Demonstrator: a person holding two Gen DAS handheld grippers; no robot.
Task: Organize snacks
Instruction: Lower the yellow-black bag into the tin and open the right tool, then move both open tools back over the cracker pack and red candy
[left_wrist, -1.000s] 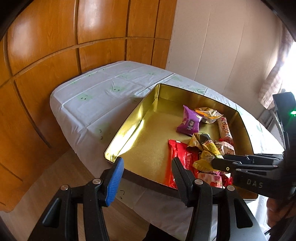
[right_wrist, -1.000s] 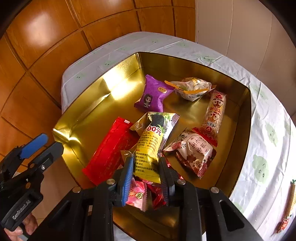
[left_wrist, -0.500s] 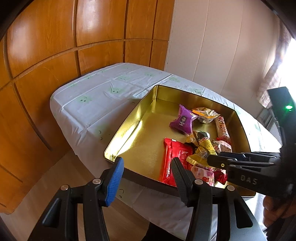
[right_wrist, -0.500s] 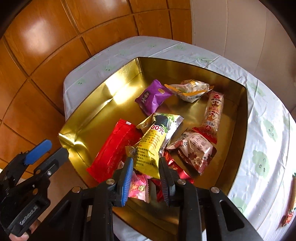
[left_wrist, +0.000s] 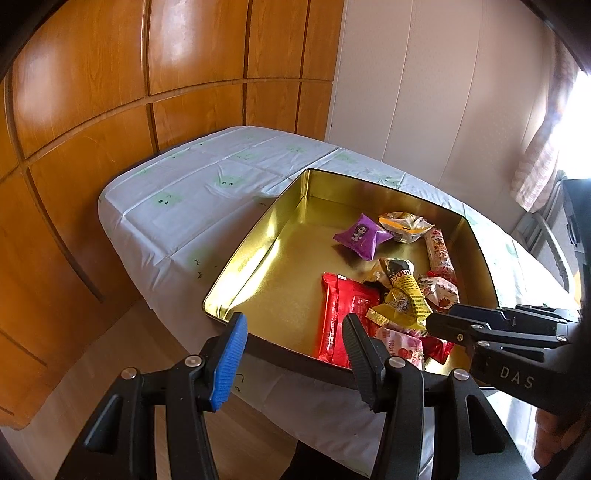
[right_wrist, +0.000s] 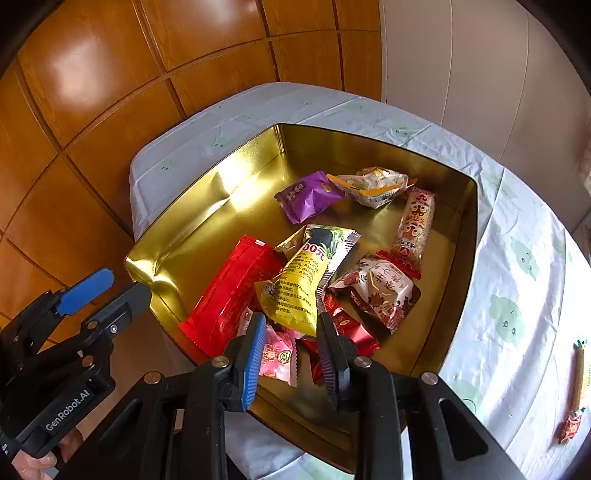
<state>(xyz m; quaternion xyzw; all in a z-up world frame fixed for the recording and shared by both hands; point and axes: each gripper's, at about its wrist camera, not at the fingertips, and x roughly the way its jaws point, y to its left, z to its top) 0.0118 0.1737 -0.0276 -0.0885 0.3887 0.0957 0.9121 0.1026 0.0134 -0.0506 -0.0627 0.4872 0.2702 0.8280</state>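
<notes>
Your right gripper (right_wrist: 290, 334) is clenched on the lower edge of the yellow packet (right_wrist: 299, 284); its blue and black pads press the packet from either side at the lower centre of the right wrist view. The packet leans up and away from the pads, lying over the red packet (right_wrist: 229, 295) to its left and a silver-edged wrapper behind it. In the left wrist view the same grip shows at lower right, the black fingers closing on the yellow packet's (left_wrist: 404, 299) bottom corner.

Your left gripper (left_wrist: 291, 347) is released, jaws apart with nothing between them, hanging over the near rim of the gold tin (left_wrist: 258, 254) at the lower centre of its frame.

The other snacks lie inside the tin: a purple packet (right_wrist: 308, 195) and a pale packet (right_wrist: 373, 184) toward the upper middle, a long red-and-white bar (right_wrist: 415, 221) at right, a pink packet (right_wrist: 277, 354) under your right pads. A thin stick snack (right_wrist: 579, 373) lies on the tablecloth (right_wrist: 517, 295) at the far right edge.
</notes>
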